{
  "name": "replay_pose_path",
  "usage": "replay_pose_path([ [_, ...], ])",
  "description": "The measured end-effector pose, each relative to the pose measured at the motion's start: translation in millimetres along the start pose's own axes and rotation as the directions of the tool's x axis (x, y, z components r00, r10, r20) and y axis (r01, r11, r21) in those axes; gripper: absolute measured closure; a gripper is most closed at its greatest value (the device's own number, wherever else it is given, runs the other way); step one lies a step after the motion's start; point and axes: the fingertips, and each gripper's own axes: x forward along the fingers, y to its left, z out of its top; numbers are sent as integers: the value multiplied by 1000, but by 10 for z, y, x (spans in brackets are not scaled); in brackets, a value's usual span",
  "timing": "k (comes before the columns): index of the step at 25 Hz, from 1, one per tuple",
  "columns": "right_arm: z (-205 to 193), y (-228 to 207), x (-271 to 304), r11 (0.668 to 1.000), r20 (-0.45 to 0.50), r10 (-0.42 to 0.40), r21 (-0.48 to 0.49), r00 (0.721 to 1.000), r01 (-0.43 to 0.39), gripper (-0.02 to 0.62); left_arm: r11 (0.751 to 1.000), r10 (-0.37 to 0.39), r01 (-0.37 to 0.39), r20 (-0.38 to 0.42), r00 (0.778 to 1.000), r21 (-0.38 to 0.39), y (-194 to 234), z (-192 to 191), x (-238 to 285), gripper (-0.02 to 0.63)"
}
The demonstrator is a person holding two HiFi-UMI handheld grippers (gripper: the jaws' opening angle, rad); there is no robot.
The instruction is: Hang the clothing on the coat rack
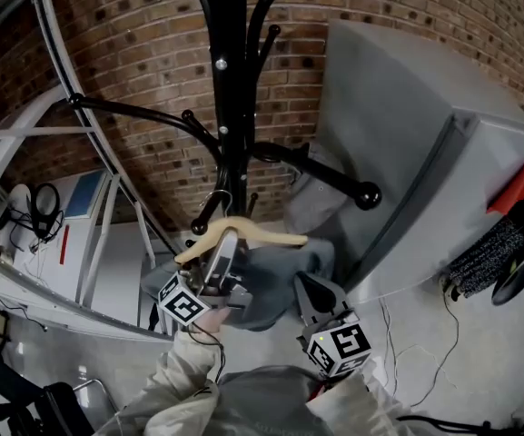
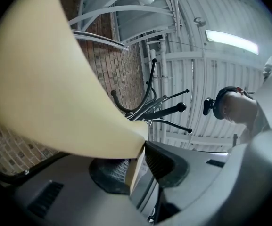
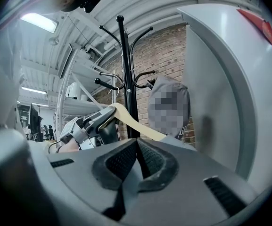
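The black coat rack (image 1: 230, 80) stood at the top centre of the head view, in front of a brick wall (image 1: 134, 53), with a big grey cabinet (image 1: 398, 143) filling the right side. Just below the rack's lower arms, near the middle of the frame, a pale wooden hanger (image 1: 252, 234) was held up with the grey clothing (image 1: 275, 284) draped beneath it. The hanger's metal hook sat close to one of the knobbed arms, but I could not tell whether it rested on it.

The left tool (image 1: 228, 248) came up from the lower left, tilted upward. In the left gripper view the hanger (image 2: 55, 88) filled the upper left, and its end ran down between the jaws, which were clamped on it (image 2: 143, 149). The rack's arms (image 2: 150, 107) showed beyond, at centre.

The right tool (image 1: 309, 291) sat lower right of the hanger, its nose in the grey cloth. In the right gripper view its jaws (image 3: 138, 147) were pressed together on a thin fold of that grey fabric, with the rack (image 3: 125, 79) upright behind and the left tool (image 3: 95, 121) on the hanger (image 3: 131, 119) at centre left.
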Motion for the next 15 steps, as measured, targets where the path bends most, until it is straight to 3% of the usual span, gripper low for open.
replay_pose_path([
  [15, -85, 58, -269, 1000, 0, 1, 20, 1000, -1, 571, 998, 56, -56, 23, 998, -19, -75, -14, -146, 506],
])
